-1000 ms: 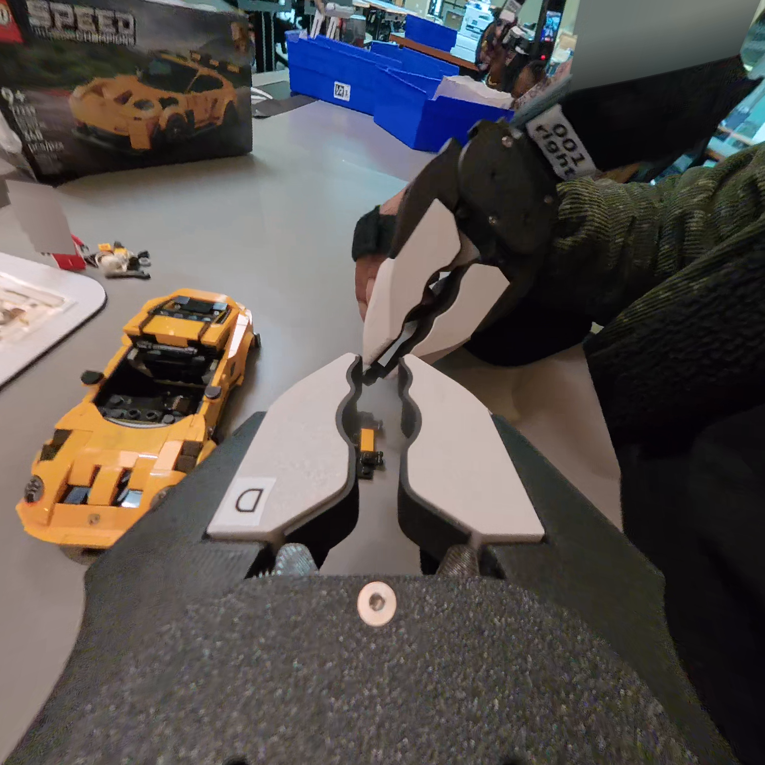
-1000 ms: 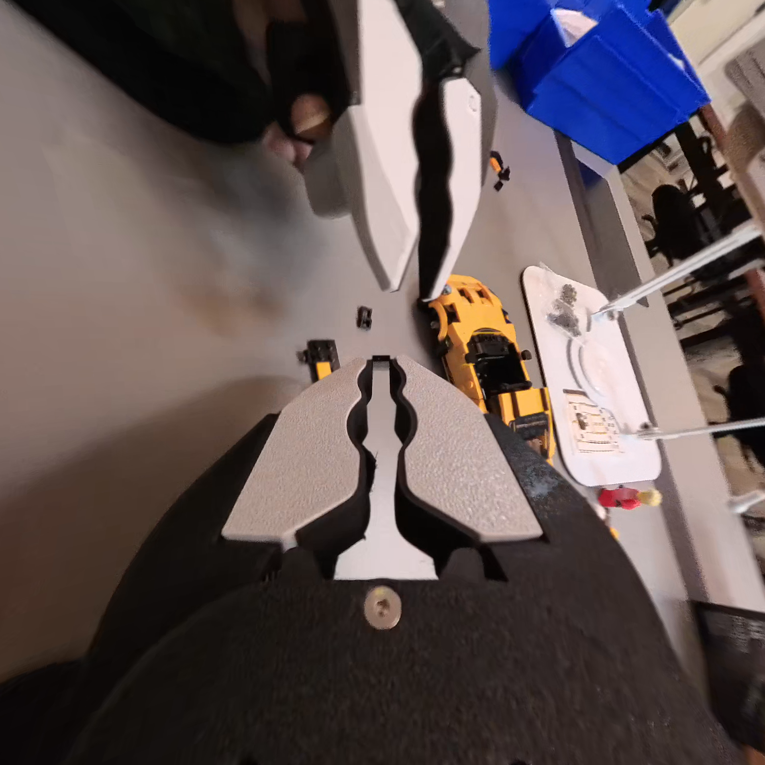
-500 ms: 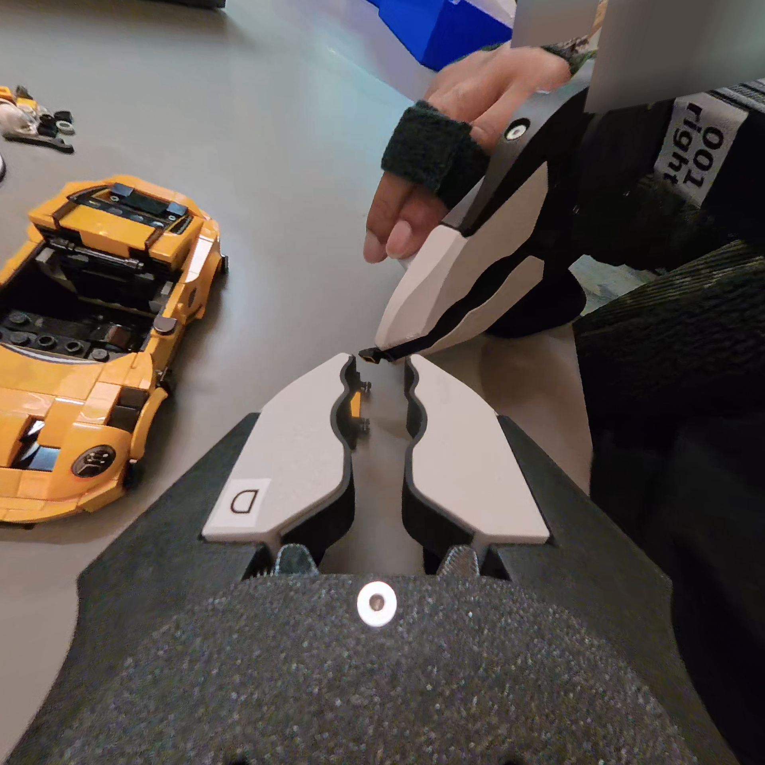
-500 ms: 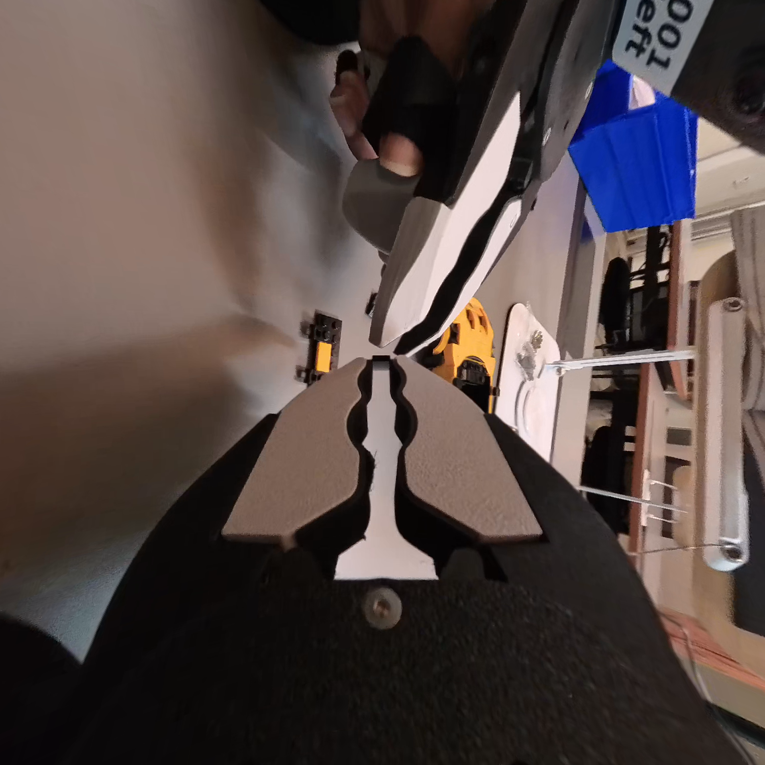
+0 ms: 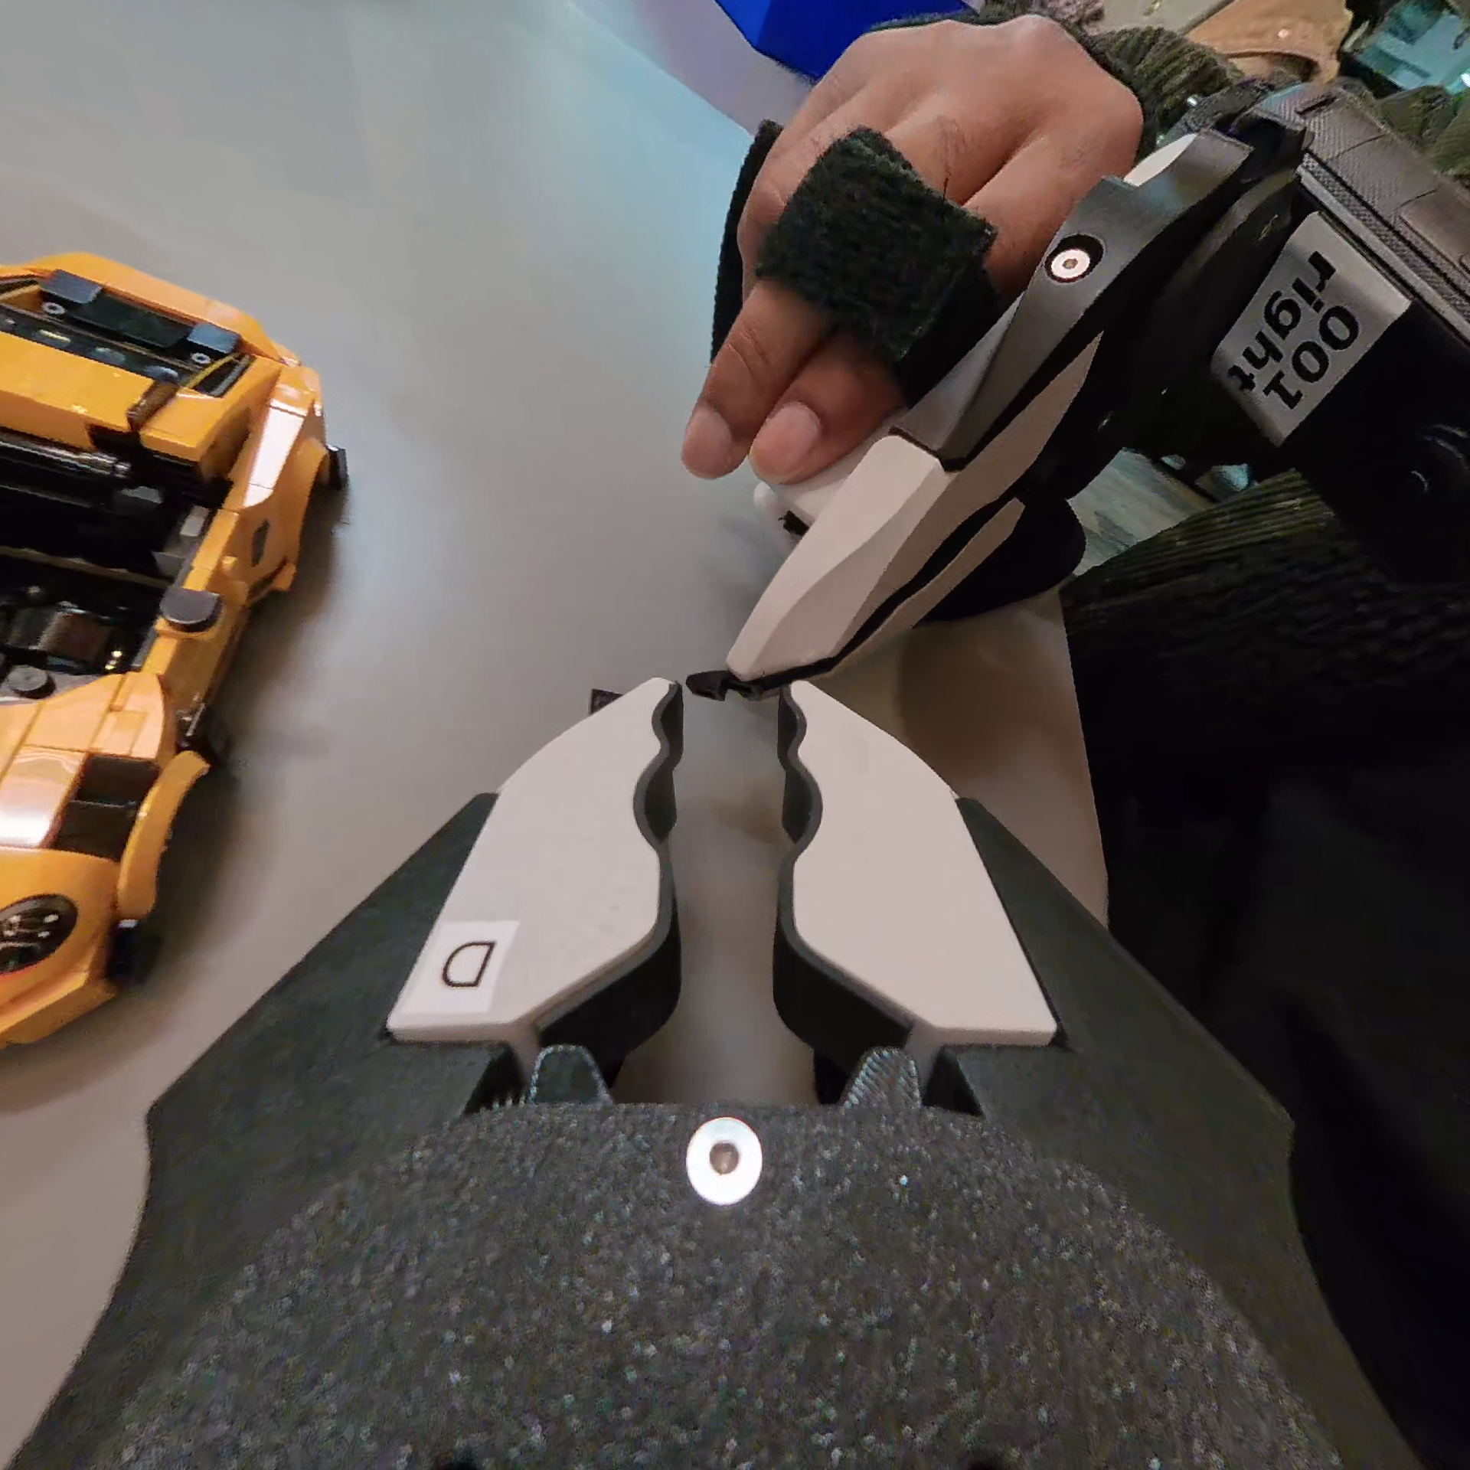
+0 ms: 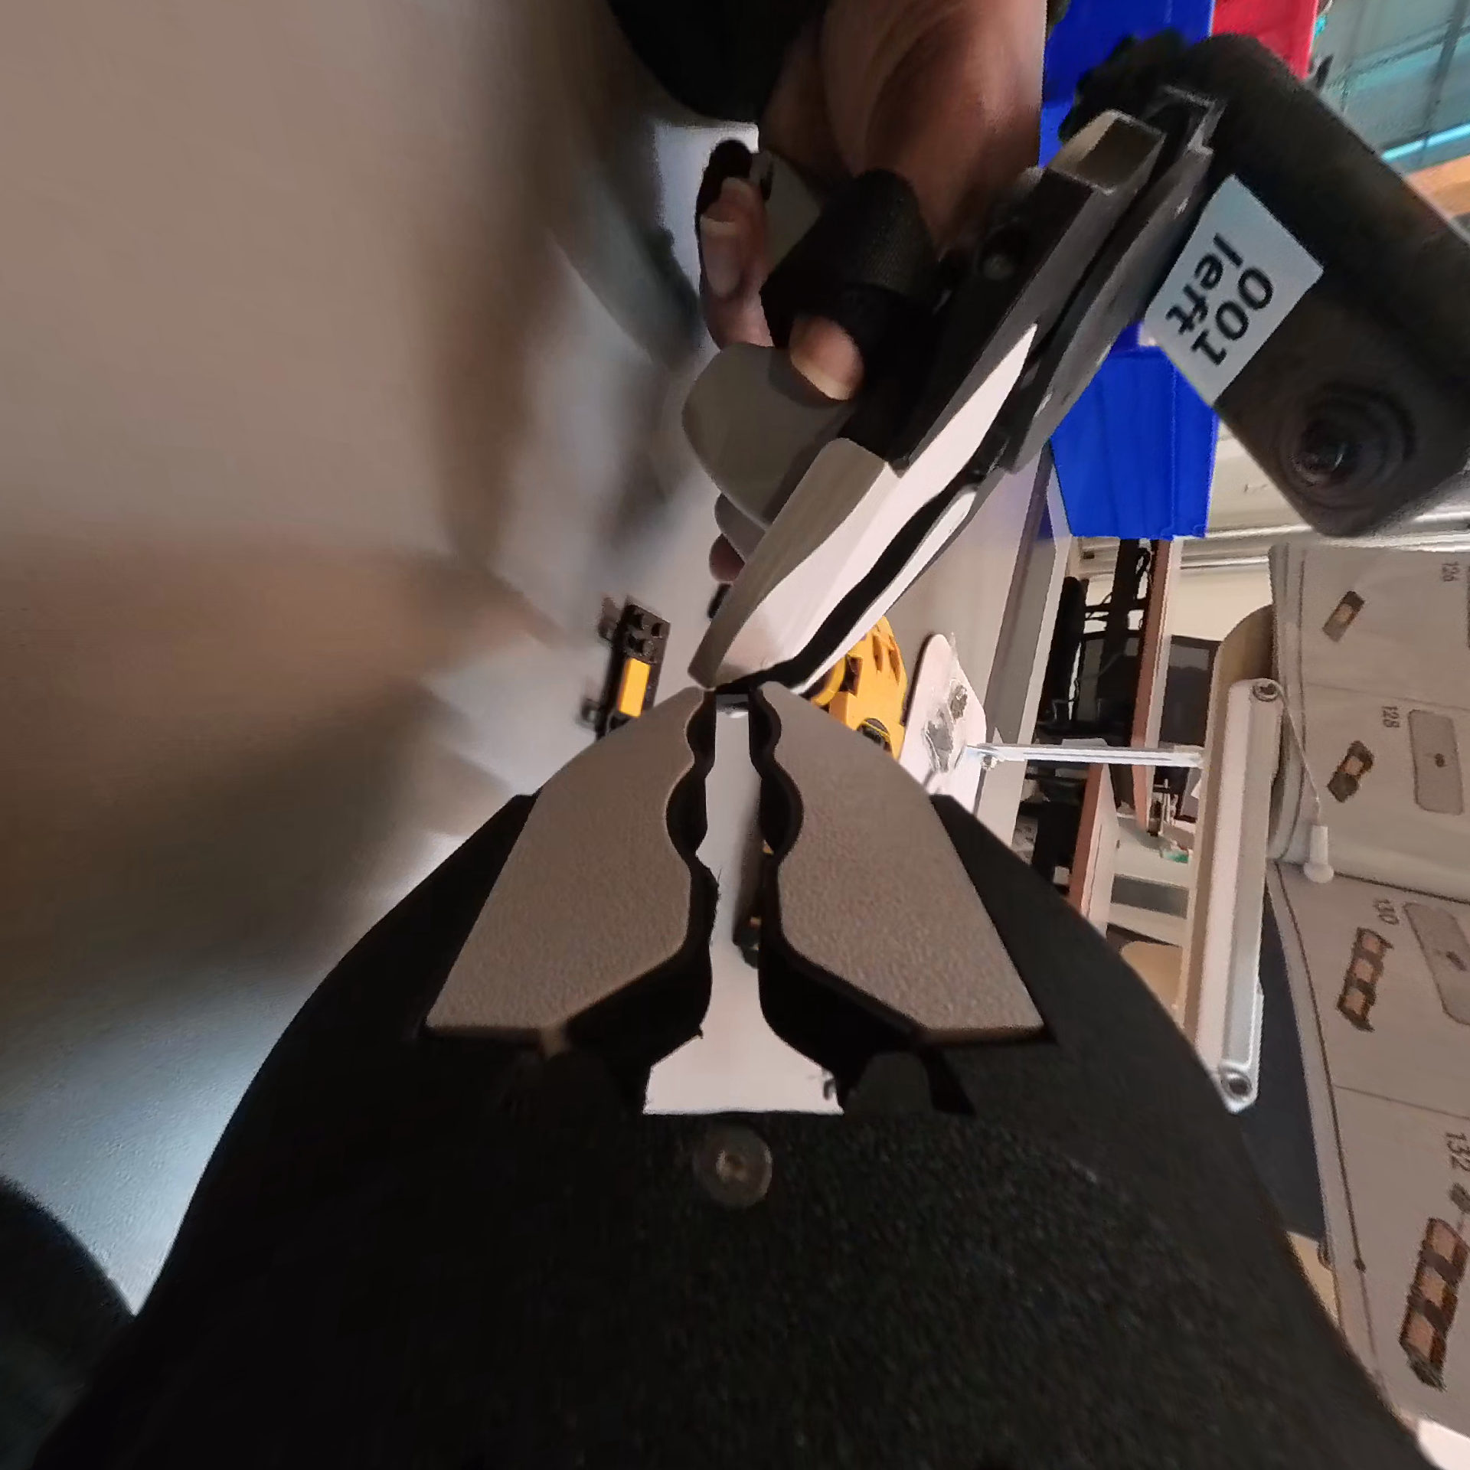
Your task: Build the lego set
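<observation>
Right gripper (image 5: 744, 690) pinches a black piece (image 5: 708, 684) tip-to-tip at the left gripper (image 5: 730, 700), spread, empty.

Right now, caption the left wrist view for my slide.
Right claw pinches a small black piece at the open left claw, beside the yellow car.

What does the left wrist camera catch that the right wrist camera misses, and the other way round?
Only the left wrist view shows the yellow car broadly, with its open black interior, and the right gripper pinching a small black piece.

Only the right wrist view shows the yellow-and-black sub-assembly lying on the table, the white tray of small parts, and the instruction pages.

Both show the grey table, part of the car, and the two grippers' tips meeting, each held by a hand.
</observation>
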The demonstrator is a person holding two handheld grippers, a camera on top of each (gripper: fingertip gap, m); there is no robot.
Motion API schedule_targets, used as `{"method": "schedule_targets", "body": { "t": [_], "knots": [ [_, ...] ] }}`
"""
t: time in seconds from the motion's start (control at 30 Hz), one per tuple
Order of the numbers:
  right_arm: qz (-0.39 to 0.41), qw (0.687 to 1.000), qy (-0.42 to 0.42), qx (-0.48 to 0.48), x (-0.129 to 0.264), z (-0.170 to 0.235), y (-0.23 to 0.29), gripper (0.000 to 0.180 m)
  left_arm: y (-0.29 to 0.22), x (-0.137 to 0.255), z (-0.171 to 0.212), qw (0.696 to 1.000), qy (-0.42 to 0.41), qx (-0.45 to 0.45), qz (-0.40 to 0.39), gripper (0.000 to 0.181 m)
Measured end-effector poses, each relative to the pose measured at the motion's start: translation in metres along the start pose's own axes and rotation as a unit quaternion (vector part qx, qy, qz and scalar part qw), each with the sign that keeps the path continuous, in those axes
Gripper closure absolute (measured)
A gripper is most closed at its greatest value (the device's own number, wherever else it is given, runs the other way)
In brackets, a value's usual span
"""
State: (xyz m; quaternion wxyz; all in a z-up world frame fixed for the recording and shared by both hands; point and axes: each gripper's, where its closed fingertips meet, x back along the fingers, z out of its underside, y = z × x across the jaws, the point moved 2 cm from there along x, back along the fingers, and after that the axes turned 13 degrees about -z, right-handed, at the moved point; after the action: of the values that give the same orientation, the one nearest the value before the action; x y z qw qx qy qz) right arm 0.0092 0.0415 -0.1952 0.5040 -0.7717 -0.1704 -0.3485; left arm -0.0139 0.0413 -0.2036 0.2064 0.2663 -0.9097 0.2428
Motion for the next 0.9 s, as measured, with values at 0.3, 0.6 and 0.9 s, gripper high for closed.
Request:
{"method": "schedule_targets", "body": {
  "t": [0.3, 0.6, 0.9],
  "knots": [
    [-0.034, 0.993, -0.067, -0.095, 0.004, -0.004, 0.000, 0.172, -0.005, 0.003, 0.001, 1.000, 0.004, -0.001, 0.024, 0.163],
    [-0.099, 0.930, -0.144, -0.323, 0.008, 0.000, -0.005, 0.172, -0.008, 0.007, -0.006, 0.995, -0.029, -0.091, -0.016, 0.165],
    [-0.167, 0.861, -0.161, -0.452, 0.002, 0.006, -0.008, 0.172, -0.005, 0.014, -0.006, 0.993, -0.026, -0.113, -0.024, 0.167]
  ]
}}
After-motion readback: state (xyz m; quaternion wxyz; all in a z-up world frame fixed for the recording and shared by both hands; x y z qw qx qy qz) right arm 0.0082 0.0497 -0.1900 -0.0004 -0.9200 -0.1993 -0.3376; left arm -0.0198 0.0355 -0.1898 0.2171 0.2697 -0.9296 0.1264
